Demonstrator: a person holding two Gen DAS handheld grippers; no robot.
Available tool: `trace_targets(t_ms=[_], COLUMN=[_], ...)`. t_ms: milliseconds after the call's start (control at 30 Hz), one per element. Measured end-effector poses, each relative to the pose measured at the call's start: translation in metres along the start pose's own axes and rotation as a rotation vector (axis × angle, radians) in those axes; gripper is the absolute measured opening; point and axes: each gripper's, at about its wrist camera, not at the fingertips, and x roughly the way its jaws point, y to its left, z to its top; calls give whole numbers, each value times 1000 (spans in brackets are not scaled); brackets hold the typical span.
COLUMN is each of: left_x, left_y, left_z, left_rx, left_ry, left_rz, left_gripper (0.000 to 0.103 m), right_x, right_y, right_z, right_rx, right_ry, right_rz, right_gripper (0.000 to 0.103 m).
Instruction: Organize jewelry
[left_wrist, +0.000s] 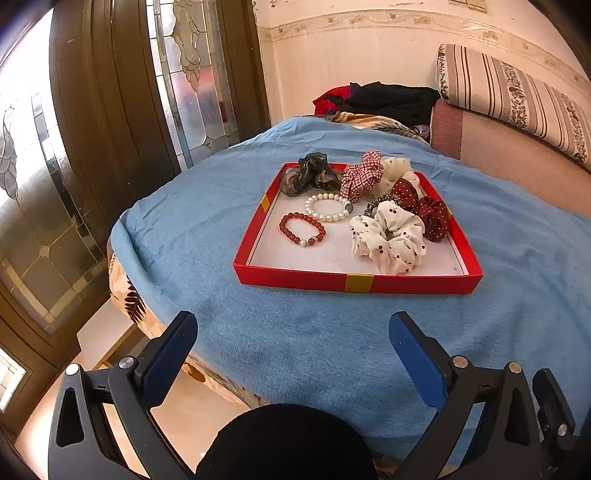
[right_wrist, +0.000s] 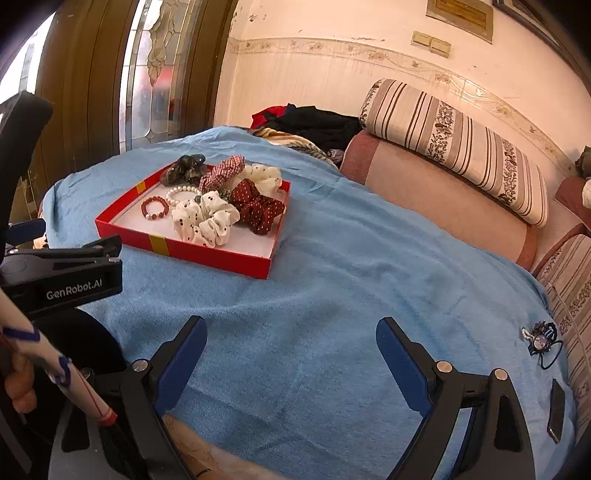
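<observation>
Grippers idle, one ornament left outside tray

Left gripper, black frame with blue pads, hangs released and empty over the near edge of the blue terry blanket. Right gripper, same build, also spread wide, grasping nothing.

Small dark-blue beaded hair ornament with a thin elastic loop lies on the blanket to the right gripper's right, well apart from the tray, near a flat black phone-like slab. Long axis judged roughly toward the lower right, loop trailing that way; detail too small to confirm.

Judgement: remaining step is fetching this ornament. Approach with the right gripper, close on the beaded body rather than the thin loop, and avoid pinching blanket.

Farther out, shallow red cardboard tray holds a red bead bracelet, a white pearl bracelet touching it, and several fabric scrunchies.
</observation>
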Motion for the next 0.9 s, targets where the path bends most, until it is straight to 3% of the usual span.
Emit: trace_targets(t_ms=[433, 900], left_x=[-8, -10], left_y=[-4, -7], left_z=[2, 0], left_rx=[13, 34], left_ry=[-19, -18], left_rz=[2, 3], left_gripper=[103, 103], right_x=[-15, -12], right_y=[-14, -14], right_z=[5, 4], right_rx=[80, 76], right_ry=[-60, -41], right_rz=[33, 29], right_gripper=[95, 95])
